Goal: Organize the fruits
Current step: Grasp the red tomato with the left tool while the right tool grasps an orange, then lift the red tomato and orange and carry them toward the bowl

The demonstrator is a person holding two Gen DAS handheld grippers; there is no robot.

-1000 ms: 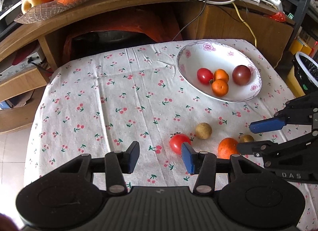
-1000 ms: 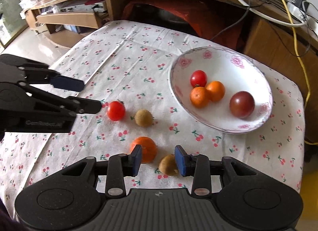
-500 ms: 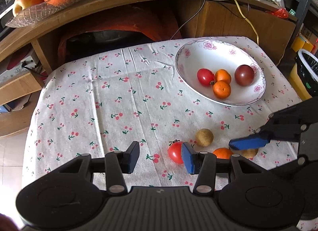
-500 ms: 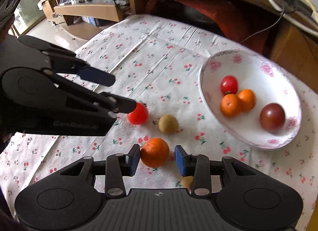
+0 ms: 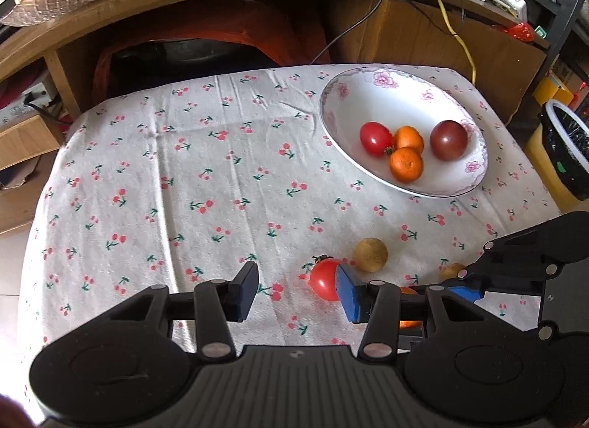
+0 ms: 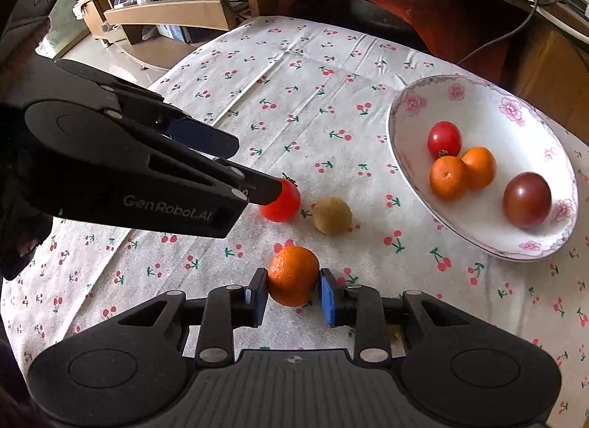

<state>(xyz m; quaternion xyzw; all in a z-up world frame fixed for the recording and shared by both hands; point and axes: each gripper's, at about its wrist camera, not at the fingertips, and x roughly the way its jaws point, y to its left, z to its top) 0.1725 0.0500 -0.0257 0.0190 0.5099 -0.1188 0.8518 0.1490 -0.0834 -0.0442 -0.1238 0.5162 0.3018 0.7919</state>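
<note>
Seen from the left wrist, the left tongs (image 5: 296,291) hang wide open and empty over the cherry-print table (image 5: 191,170), their right pad just beside a red tomato (image 5: 324,279). A brown round fruit (image 5: 370,255) lies just past it, and the flowered bowl (image 5: 368,96) at far right holds a tomato, two oranges and a dark purple fruit. The right tongs (image 5: 464,290) enter low at right, with a smaller brown fruit (image 5: 451,271) beside them.

From the right wrist, the right tongs (image 6: 291,293) sit narrowed around an orange (image 6: 293,275) on the cloth, both blue pads at or touching its sides. The left tongs (image 6: 243,166) reach in from the left, one finger over the tomato (image 6: 281,203). The bowl (image 6: 478,104) stands well apart at right.
</note>
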